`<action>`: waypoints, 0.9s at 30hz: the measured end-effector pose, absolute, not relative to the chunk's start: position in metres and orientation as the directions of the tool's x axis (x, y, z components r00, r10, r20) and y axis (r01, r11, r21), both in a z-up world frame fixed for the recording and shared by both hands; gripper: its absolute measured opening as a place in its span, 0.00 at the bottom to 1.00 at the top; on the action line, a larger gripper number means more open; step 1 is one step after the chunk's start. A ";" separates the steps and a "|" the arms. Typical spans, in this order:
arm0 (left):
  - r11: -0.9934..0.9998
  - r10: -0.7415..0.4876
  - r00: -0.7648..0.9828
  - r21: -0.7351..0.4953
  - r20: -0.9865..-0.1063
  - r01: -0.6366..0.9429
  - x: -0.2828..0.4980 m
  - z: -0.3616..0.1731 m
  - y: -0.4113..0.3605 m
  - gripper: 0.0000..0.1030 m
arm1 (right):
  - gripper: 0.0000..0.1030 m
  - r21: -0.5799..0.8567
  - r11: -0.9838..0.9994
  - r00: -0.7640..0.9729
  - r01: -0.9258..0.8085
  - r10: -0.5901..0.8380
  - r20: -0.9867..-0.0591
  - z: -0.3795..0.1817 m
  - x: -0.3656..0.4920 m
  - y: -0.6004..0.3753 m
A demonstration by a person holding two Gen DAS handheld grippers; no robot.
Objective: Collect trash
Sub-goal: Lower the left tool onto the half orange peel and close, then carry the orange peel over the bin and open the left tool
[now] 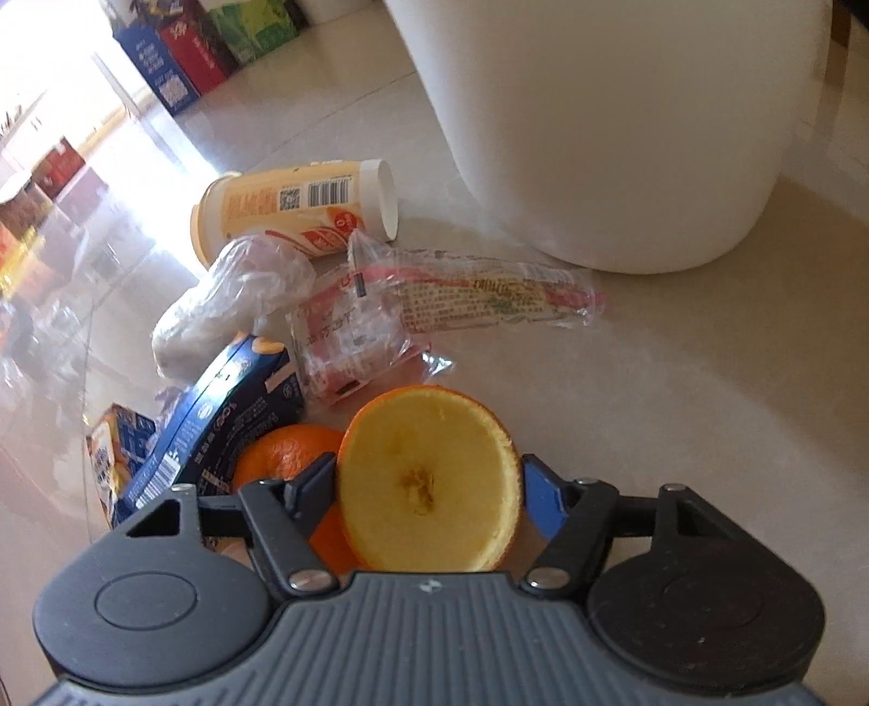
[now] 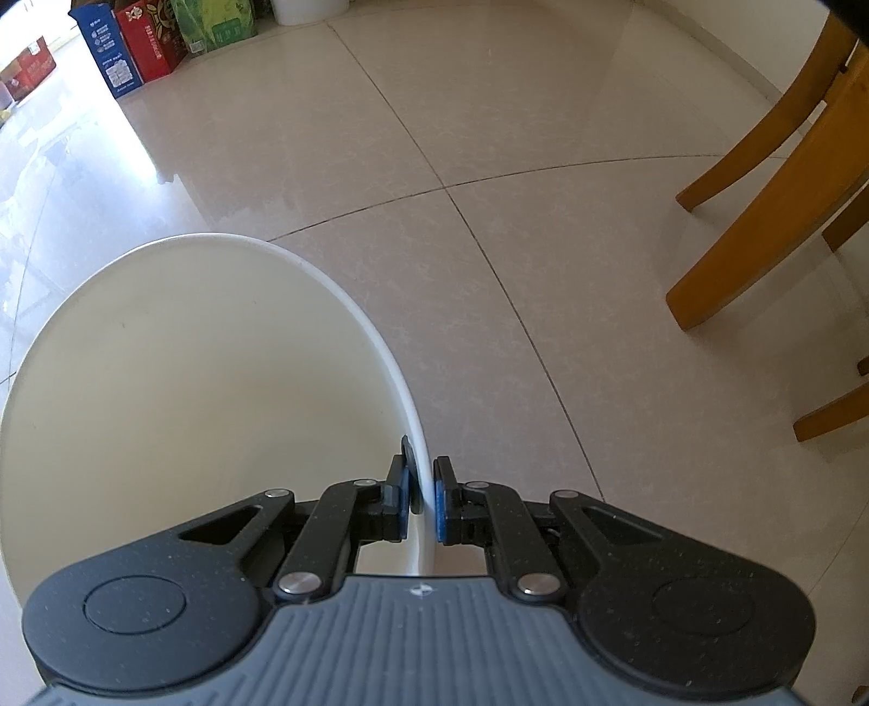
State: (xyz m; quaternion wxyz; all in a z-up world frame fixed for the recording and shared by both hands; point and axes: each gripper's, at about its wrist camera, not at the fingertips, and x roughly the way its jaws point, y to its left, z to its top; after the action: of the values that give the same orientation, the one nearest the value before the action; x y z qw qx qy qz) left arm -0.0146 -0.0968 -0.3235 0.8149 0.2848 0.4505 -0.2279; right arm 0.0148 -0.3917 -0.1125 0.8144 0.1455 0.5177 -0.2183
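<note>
In the left wrist view my left gripper (image 1: 429, 489) is shut on a cup-shaped piece of orange peel (image 1: 429, 478), pale inner side toward the camera. More orange peel (image 1: 277, 456) lies just behind it on the floor. Beyond lie a blue carton (image 1: 228, 418), a crumpled clear bag (image 1: 228, 304), clear printed wrappers (image 1: 478, 293) and a yellow cup (image 1: 293, 206) on its side. The white bin (image 1: 597, 125) stands at the upper right. In the right wrist view my right gripper (image 2: 422, 499) is shut on the rim of the white bin (image 2: 190, 380), whose inside looks bare.
Wooden chair legs (image 2: 760, 190) stand on the tiled floor to the right of the bin. Coloured cartons (image 2: 141, 49) line the far wall; the same cartons (image 1: 190, 60) show in the left wrist view. A small blue and yellow box (image 1: 114, 451) lies at the left of the pile.
</note>
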 end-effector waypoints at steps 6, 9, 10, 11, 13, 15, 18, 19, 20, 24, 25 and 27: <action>0.756 -0.151 0.400 0.155 -0.904 0.636 -0.002 -0.306 -0.082 0.65 | 0.11 0.000 0.867 0.368 0.499 -0.212 -0.905 -0.113 0.015 -0.389; 0.762 -0.170 0.363 0.111 -0.916 0.637 0.005 -0.292 -0.072 0.65 | 0.11 -0.014 0.870 0.364 0.493 -0.221 -0.905 -0.112 0.017 -0.386; 0.763 -0.172 0.351 0.100 -0.921 0.639 0.008 -0.287 -0.069 0.65 | 0.11 -0.019 0.871 0.363 0.492 -0.225 -0.904 -0.112 0.017 -0.385; 0.762 -0.181 0.337 0.085 -0.924 0.642 0.010 -0.281 -0.066 0.65 | 0.11 -0.025 0.872 0.361 0.489 -0.229 -0.904 -0.112 0.018 -0.384; 0.760 -0.204 0.306 0.047 -0.930 0.649 0.015 -0.267 -0.060 0.65 | 0.11 -0.034 0.872 0.358 0.488 -0.235 -0.904 -0.111 0.019 -0.383; 0.752 -0.218 0.282 0.023 -0.934 0.659 0.019 -0.252 -0.055 0.65 | 0.11 -0.035 0.869 0.355 0.493 -0.238 -0.904 -0.111 0.020 -0.381; 0.724 -0.236 0.289 0.031 -0.928 0.690 0.020 -0.225 -0.051 0.65 | 0.11 -0.039 0.866 0.351 0.499 -0.243 -0.904 -0.110 0.021 -0.380; 0.714 -0.239 0.290 0.034 -0.927 0.699 0.021 -0.217 -0.050 0.65 | 0.11 -0.041 0.864 0.349 0.501 -0.246 -0.904 -0.110 0.021 -0.380; 0.706 -0.241 0.285 0.034 -0.928 0.708 0.022 -0.208 -0.049 0.65 | 0.11 -0.044 0.864 0.348 0.502 -0.249 -0.904 -0.110 0.022 -0.379; 0.681 -0.266 0.254 0.006 -0.930 0.732 0.029 -0.170 -0.048 0.65 | 0.11 -0.049 0.862 0.347 0.504 -0.255 -0.903 -0.109 0.022 -0.377; 0.675 -0.272 0.254 0.004 -0.928 0.738 0.031 -0.159 -0.049 0.65 | 0.11 -0.049 0.862 0.348 0.504 -0.255 -0.902 -0.109 0.022 -0.377; 0.666 -0.285 0.267 0.010 -0.921 0.746 0.037 -0.135 -0.052 0.65 | 0.11 -0.047 0.861 0.348 0.506 -0.254 -0.902 -0.109 0.022 -0.377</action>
State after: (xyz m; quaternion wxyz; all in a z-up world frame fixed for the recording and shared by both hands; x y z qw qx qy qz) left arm 0.0375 -0.0525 -0.1346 0.7620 0.2296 0.5021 -0.3384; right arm 0.0216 -0.3773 -0.1089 0.8122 0.1208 0.5207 -0.2338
